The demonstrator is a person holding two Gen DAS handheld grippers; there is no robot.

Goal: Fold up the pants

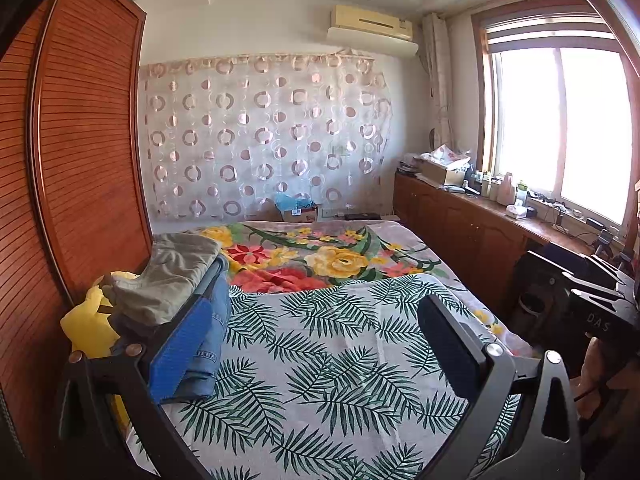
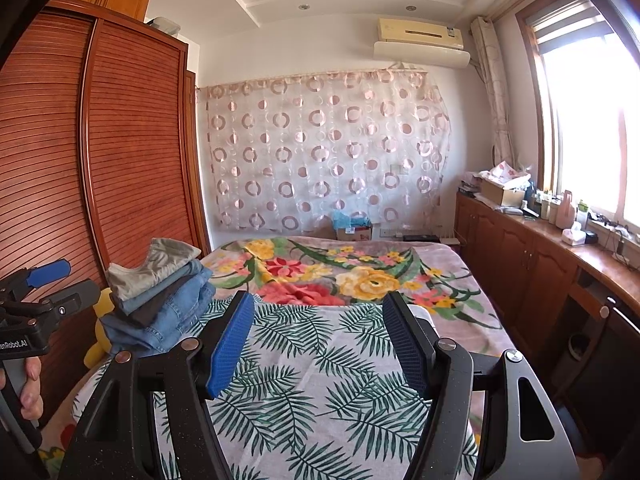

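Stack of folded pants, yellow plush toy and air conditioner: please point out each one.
stack of folded pants (image 2: 160, 300), right wrist view, on the denim layers in its middle.
yellow plush toy (image 1: 90, 320), left wrist view, on its yellow body left of the stack.
air conditioner (image 2: 420, 34), right wrist view, on its front panel.

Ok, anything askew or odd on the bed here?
The stack of folded jeans and khaki pants leans unevenly at the leaf-print sheet's edge, beside a yellow plush toy. Nothing spilled or damaged.

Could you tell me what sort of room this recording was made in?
Most likely a home bedroom: a bed with a leaf-print cover and floral blanket, a tall wooden louvred wardrobe beside it, and a stack of folded pants on the bed's left edge.
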